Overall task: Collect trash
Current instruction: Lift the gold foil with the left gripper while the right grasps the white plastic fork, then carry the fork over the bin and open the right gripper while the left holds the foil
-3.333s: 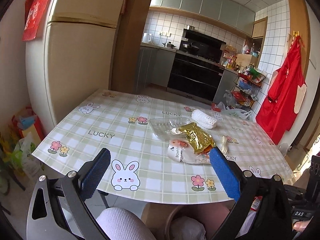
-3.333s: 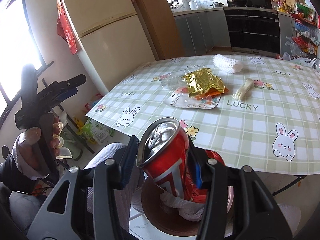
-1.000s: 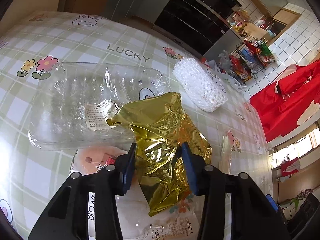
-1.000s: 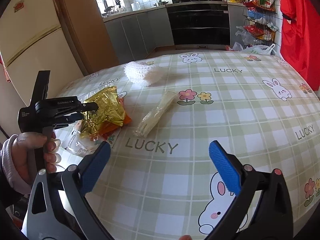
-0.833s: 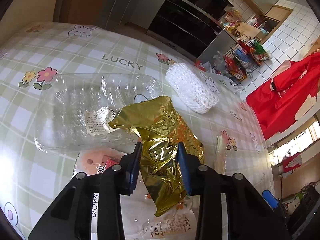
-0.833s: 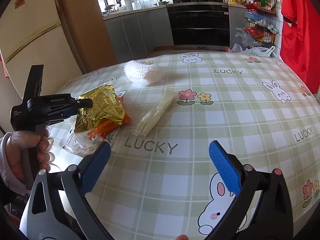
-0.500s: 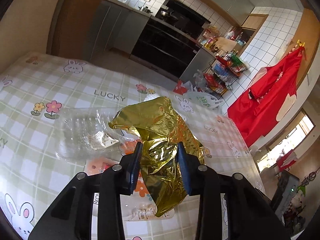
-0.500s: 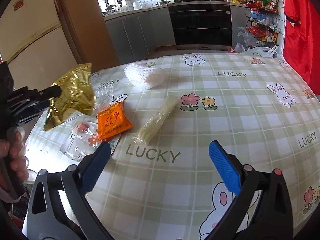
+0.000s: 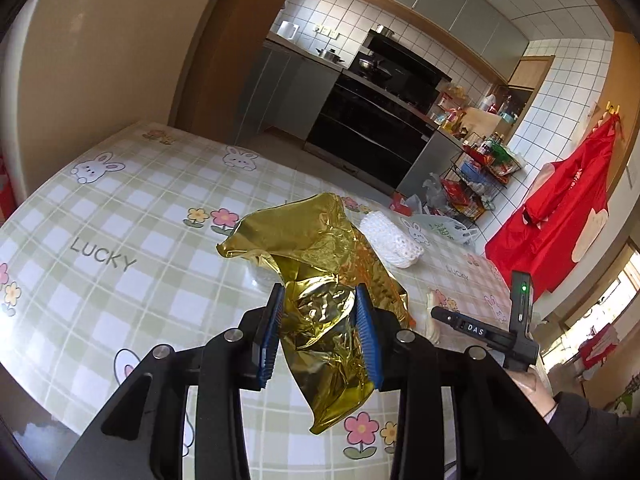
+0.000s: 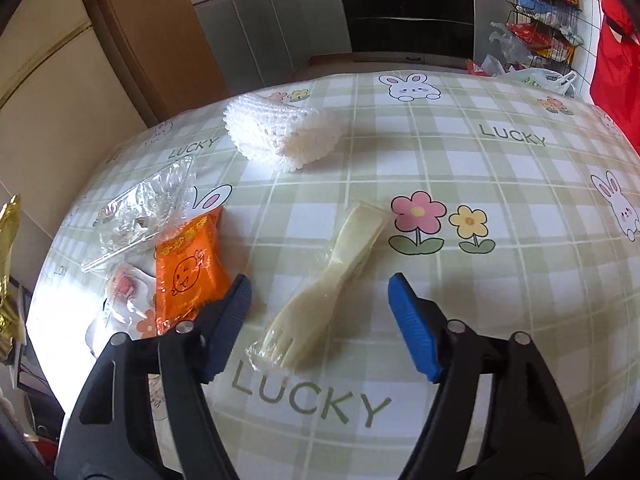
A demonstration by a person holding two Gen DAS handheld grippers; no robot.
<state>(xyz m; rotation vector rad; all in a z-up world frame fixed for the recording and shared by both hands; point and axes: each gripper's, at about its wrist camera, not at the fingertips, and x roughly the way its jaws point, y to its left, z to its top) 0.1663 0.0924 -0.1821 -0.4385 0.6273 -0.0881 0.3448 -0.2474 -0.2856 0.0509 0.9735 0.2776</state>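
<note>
Left gripper (image 9: 320,332): fingers clamped on gold wrapper (image 9: 320,280), held clear above the table (image 9: 120,240). Right gripper (image 10: 320,320): fingers spread wide, holding nothing, poised over wrapped fork (image 10: 324,284); orange packet (image 10: 188,264) lies just beside.

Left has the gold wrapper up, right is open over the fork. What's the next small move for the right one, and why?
Probably lower the right gripper and close on the wrapped plastic fork. Its fingers are open on either side of the fork, which lies flat on the table, apart from the orange packet. The left gripper is busy, clamping the gold wrapper.
</note>
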